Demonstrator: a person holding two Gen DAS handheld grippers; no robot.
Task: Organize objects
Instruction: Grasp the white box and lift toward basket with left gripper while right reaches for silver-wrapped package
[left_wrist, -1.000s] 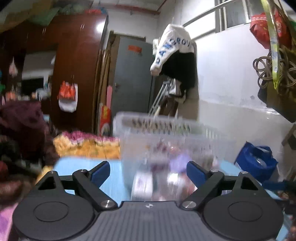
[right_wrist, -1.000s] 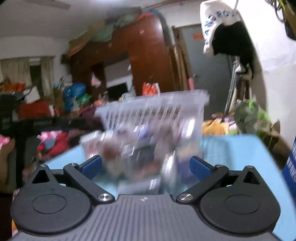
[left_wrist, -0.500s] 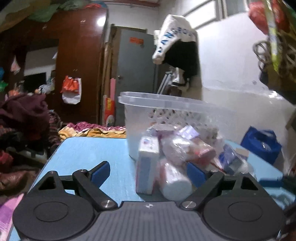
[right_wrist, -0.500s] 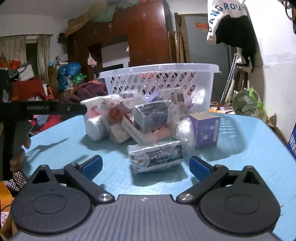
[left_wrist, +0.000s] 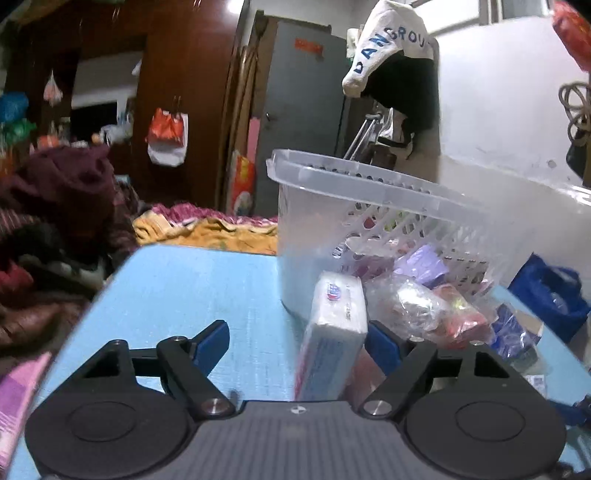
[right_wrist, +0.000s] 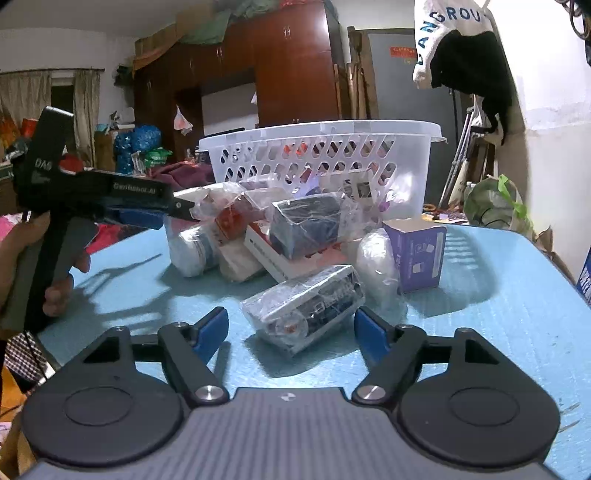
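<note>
White basket (right_wrist: 321, 147) — blue table (right_wrist: 498, 295)

Cluttered room interior. A dark red-brown wardrobe (right_wrist: 291, 70) stands at the far wall beside a grey door (left_wrist: 303, 122); a curtained window (right_wrist: 22, 99) lies far left. White wall (left_wrist: 498, 110) at right, blue table (right_wrist: 498, 295) near.

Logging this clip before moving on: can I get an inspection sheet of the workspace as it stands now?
Surface: blue table, partly bare.
Job's things: white slotted basket behind a heap of wrapped packets; wrapped packet nearest; purple box upright; white box standing on end.
Clutter: nothing seen beyond the heap.
Grippers: left gripper open around the white box; right gripper open, empty.
Cables: nothing seen on the table.
Surroundings: brown wardrobe, hanging clothes.
</note>
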